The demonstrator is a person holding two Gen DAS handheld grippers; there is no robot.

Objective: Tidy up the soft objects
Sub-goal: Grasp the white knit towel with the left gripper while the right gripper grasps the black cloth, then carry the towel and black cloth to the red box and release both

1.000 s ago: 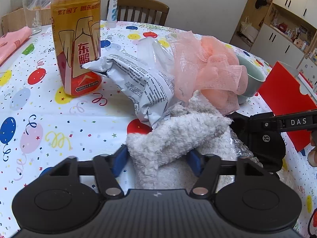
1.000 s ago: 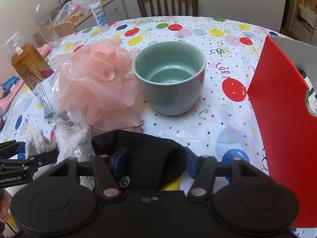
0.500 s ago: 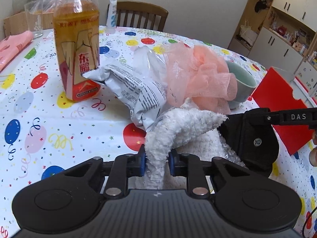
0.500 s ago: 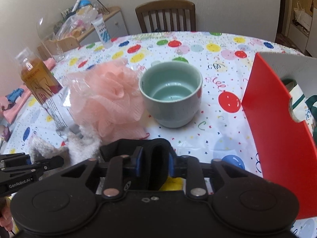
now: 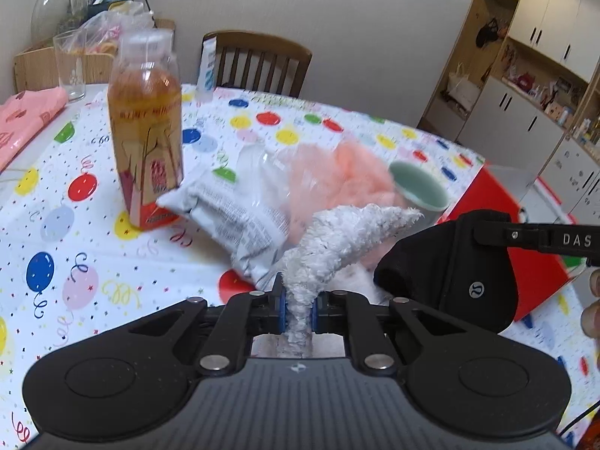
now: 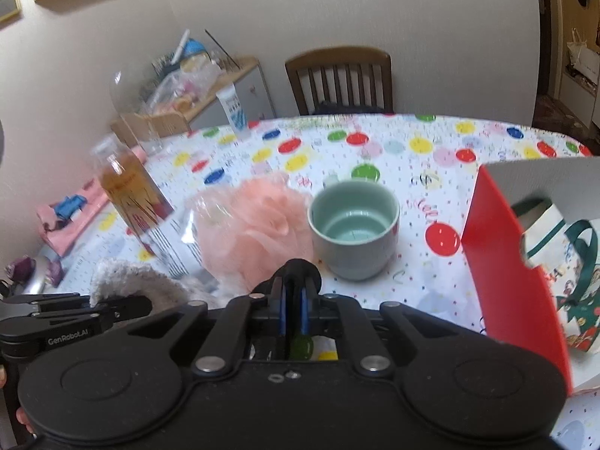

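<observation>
The left gripper (image 5: pixel 299 309) has its jaws pinching a fluffy white towel (image 5: pixel 348 238) at lower centre, lifted off the tabletop (image 5: pixel 75 232). The right gripper (image 6: pixel 293 313) has its jaws pressed on a black fabric pouch (image 5: pixel 450 270). The risk, as I judge it, is the trailing towel snagging the pink mesh bath pouf (image 6: pixel 255 225) or snack packet (image 5: pixel 228 217) and tipping the bottle (image 5: pixel 148 138) just beside them.

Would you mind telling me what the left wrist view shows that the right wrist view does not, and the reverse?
Only the left wrist view shows the left gripper shut on the white fuzzy cloth, and the black pouch's whole side. Only the right wrist view shows the gift bag inside the red box, and the right gripper pinching that pouch. Both show the bottle, pink loofah and green cup.
</observation>
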